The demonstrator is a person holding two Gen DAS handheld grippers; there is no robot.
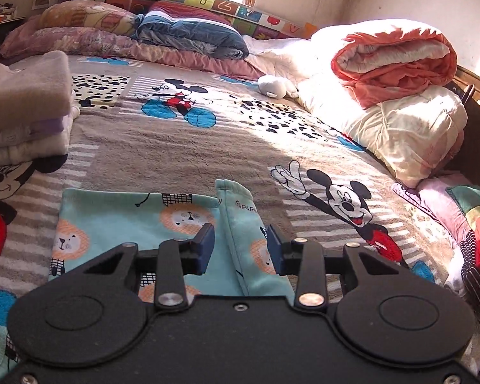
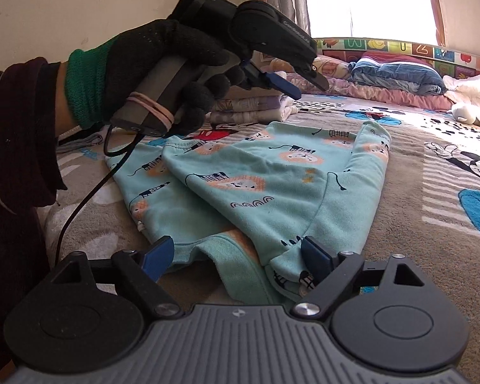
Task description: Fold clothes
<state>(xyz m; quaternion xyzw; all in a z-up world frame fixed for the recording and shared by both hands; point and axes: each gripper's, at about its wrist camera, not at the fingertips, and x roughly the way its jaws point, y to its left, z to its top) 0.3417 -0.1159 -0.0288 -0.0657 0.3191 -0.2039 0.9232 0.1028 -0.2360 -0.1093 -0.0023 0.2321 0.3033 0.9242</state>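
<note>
mint lion shirt (image 2: 272,188) on cartoon blanket (image 1: 182,147); both tongs (image 1: 241,249) (image 2: 236,259) spread.

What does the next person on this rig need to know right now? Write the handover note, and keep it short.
Left hand-held gripper: open, holding nothing, raised above the garment's top edge, gripped by a black-gloved hand.
Right hand-held gripper: open, low at the near edge of the garment, its right finger touching the folded layer but not clamped.
Teal lion-print garment: lies on the Mickey Mouse blanket, with one side and a sleeve already folded across the body.
Stack of folded clothes: sits on the blanket to the left.
Left to do: finish folding the teal garment, then probably add it to the stack.
</note>
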